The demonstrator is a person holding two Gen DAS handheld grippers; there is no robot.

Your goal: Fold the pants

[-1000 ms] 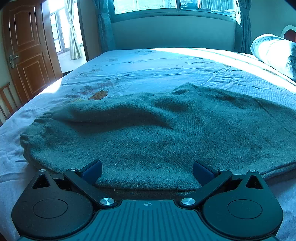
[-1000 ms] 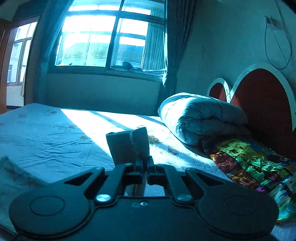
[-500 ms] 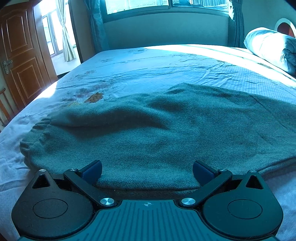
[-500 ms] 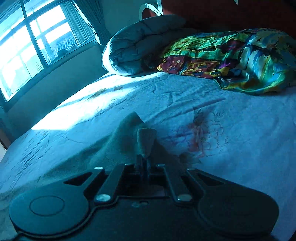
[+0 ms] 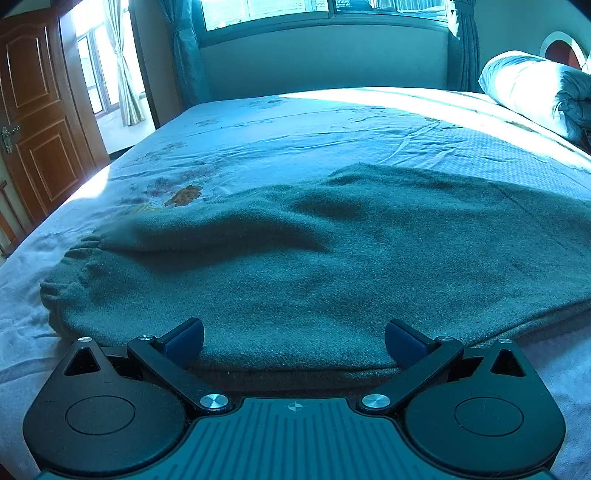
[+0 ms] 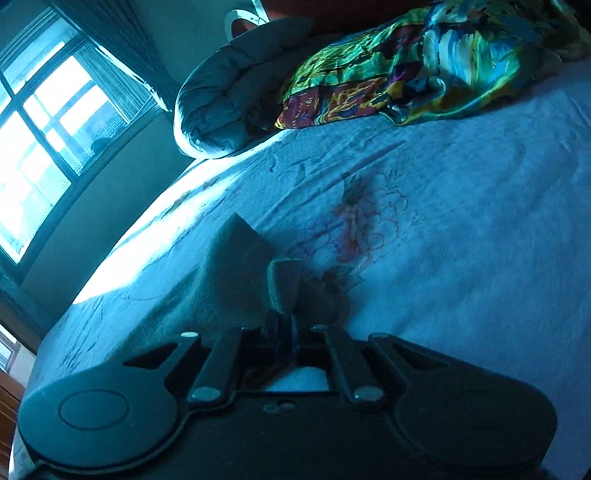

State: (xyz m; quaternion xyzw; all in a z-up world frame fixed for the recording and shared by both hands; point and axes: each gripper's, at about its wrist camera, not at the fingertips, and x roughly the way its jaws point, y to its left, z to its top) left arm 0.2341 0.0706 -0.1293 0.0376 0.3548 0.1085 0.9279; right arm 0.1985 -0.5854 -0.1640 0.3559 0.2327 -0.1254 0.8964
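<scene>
Bed (image 5: 332, 122) filling most of both views, covered by a pale blue wrinkled sheet printed with flowers, a band of sunlight across its far side. Spread over the near half in the left wrist view, the pants (image 5: 314, 258), grey-green and fleecy, lying flat with a few soft ridges, gathered waistband (image 5: 66, 269) bunched at the left, right end cut off by the frame edge. Window (image 5: 314, 11) with curtains along the far wall, brown panelled door (image 5: 33, 122) at the left. Rolled grey-blue quilt (image 6: 229, 96) at the head of the bed, just beside a bright multicoloured cloth (image 6: 424, 62); headboard behind them mostly out of frame. Left claw (image 5: 294, 339) spread wide, blue pads (image 5: 183, 341) resting at the near hem of the pants, nothing between them. Right claw (image 6: 282, 317) pinched tight on a small fold of the pants (image 6: 236, 273), cloth rising to a peak just past the fingertips, tilted over the floral print on the sheet. No readable writing anywhere; only a small crosshair mark (image 5: 294, 407) on the left claw's body. Exact edge held by the right claw hard to make out in the dark blue cast; lower part of that fold hidden behind the claw's black housing.
</scene>
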